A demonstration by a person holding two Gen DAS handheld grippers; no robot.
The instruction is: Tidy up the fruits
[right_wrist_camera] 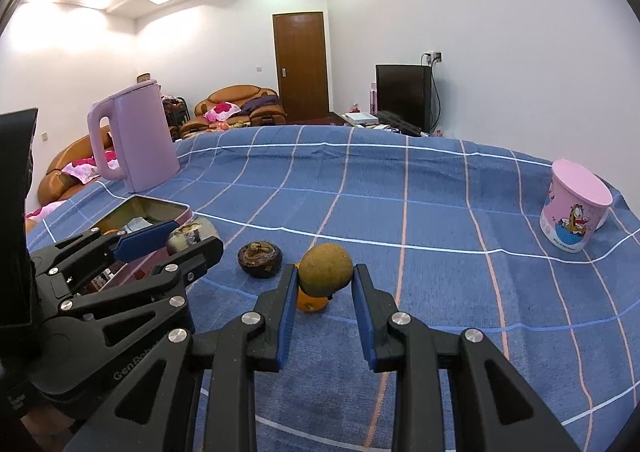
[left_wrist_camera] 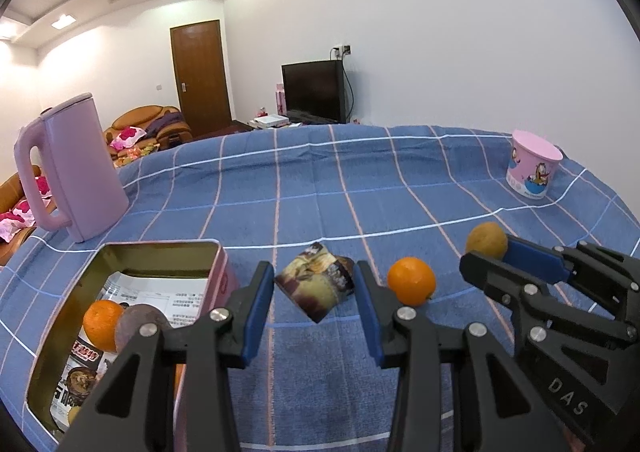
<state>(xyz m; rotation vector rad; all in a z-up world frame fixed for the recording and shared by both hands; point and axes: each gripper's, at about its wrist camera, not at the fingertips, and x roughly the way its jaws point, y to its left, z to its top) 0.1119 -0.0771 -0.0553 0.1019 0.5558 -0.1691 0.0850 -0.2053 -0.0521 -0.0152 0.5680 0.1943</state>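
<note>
My left gripper (left_wrist_camera: 314, 294) is shut on a brown and cream snack packet (left_wrist_camera: 316, 286), held above the blue checked cloth beside the open pink tin (left_wrist_camera: 160, 252). The tin holds an orange (left_wrist_camera: 102, 324) and a dark purple fruit (left_wrist_camera: 138, 328). My right gripper (right_wrist_camera: 325, 284) is shut on a brownish-yellow round fruit (right_wrist_camera: 326, 270); it also shows in the left wrist view (left_wrist_camera: 486, 240). A loose orange (left_wrist_camera: 411, 280) lies on the cloth between the grippers, partly hidden under the held fruit in the right wrist view (right_wrist_camera: 310, 302). A dark mangosteen (right_wrist_camera: 260, 259) lies on the cloth nearby.
A pink kettle (left_wrist_camera: 76, 172) stands behind the tin at the left. A pink cartoon cup (left_wrist_camera: 532, 164) stands at the far right of the cloth-covered table (left_wrist_camera: 320, 180). Sofas, a door and a television stand beyond the table.
</note>
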